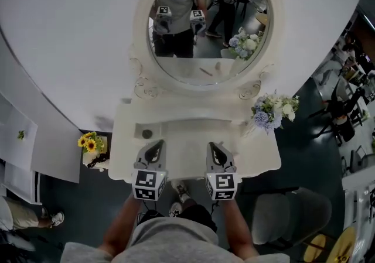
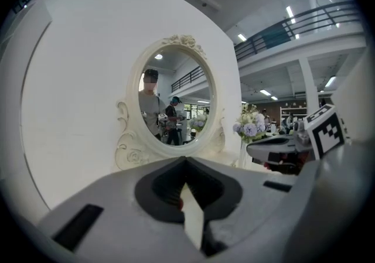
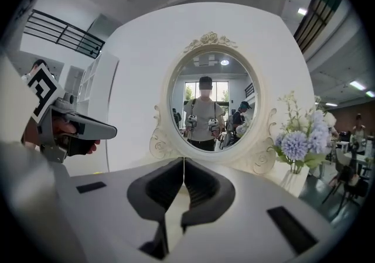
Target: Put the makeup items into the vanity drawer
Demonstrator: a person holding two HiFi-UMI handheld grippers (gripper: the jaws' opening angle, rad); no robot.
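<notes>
Head view is showing the white vanity tabletop sitting beneath a big oval mirror. The left claw and right claw are hovering side by side over the tabletop's front edge, each with its jaws pressing together and gripping nothing. A bunch of pale flowers is standing at the back right corner. A small dark round item, too small to identify, is lying near the tabletop's left edge, just beyond the left claw's tips and apart from them.

L claw & R claw side by side over white vanity, facing oval mirror.
</notes>
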